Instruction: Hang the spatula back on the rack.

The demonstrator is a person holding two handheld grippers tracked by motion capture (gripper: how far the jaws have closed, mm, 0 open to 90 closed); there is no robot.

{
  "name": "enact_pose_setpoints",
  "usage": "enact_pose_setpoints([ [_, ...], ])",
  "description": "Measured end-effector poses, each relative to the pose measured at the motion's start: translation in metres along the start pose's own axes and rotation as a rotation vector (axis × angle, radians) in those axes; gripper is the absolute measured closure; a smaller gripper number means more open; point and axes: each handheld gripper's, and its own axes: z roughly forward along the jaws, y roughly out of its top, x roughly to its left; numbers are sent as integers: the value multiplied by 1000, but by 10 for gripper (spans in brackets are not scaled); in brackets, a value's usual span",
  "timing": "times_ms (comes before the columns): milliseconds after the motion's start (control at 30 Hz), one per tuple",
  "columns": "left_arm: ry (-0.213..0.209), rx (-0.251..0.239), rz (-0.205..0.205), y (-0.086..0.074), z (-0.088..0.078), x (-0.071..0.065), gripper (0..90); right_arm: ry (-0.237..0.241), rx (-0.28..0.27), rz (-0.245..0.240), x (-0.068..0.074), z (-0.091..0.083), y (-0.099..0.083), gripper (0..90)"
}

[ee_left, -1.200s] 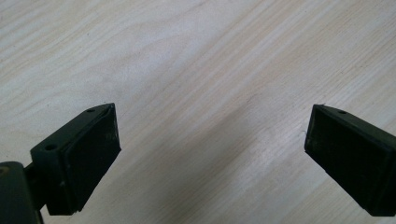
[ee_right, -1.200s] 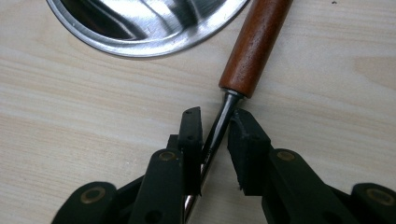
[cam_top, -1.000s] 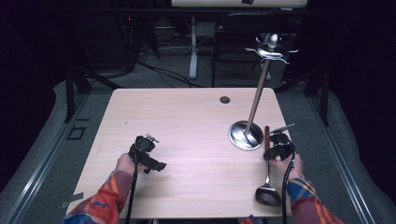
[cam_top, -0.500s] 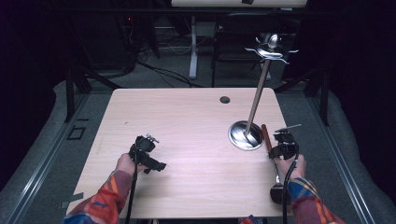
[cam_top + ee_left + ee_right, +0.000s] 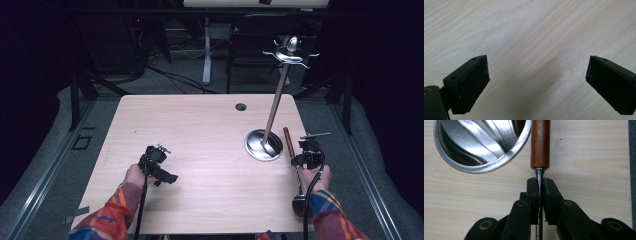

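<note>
The right gripper (image 5: 539, 186) has just clenched the ladle (image 5: 540, 145) shaft beside the stand (image 5: 263, 145) — thin metal could twist loose; the left gripper (image 5: 537, 82) gapes, released.

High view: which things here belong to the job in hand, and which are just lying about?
In the job:
- ladle, wooden handle, metal shaft clamped in the right claw
- utensil stand with hooks on top, beside it

Lying about:
- left claw, open over bare table
- cable hole
</note>
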Motion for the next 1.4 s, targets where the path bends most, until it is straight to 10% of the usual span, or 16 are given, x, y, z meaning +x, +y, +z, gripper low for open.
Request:
enact_pose_setpoints([
  [333, 0, -1, 5, 0, 0, -1, 48, 63, -164, 12, -1, -28, 1, 845],
  [833, 12, -5, 11, 0, -1, -1, 46, 82, -387, -111, 13, -78, -4, 845],
  [1400, 10, -10, 9, -1, -1, -1, 46, 89, -486, -192, 24, -101, -9, 844],
])
